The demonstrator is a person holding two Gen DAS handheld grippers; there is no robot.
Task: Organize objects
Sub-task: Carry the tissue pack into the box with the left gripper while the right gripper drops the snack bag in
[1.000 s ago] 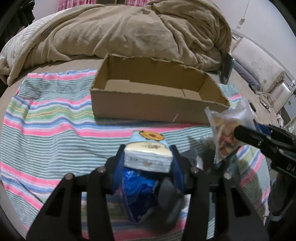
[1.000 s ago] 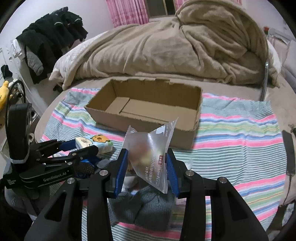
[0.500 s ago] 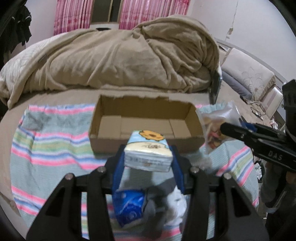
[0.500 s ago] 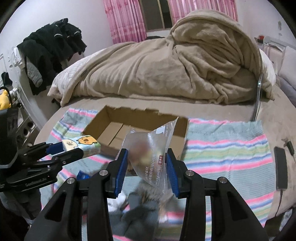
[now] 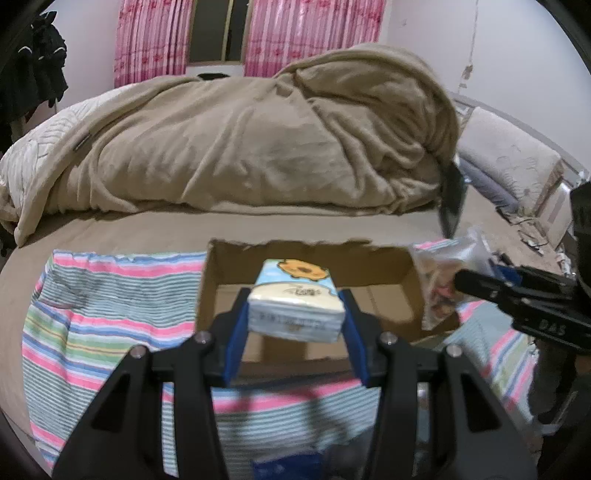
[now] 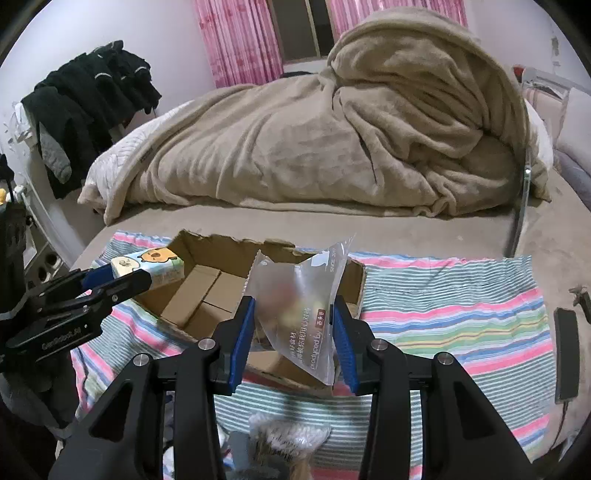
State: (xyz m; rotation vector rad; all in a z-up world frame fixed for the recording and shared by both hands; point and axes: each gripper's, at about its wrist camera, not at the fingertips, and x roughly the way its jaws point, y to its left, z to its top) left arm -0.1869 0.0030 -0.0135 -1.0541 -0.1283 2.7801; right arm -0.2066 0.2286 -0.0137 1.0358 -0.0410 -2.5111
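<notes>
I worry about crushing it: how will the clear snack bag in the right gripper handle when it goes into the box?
The snack bag looks like thin film that creases between the right gripper, so it is probably floppy and light. Its glossy surface may slip. It will likely slump, not stand, in the cardboard box.

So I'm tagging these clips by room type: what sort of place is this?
Most likely a bedroom: a bed with a rumpled tan blanket fills the view, pink curtains flank a window behind it, and dark clothes hang by the wall.
</notes>
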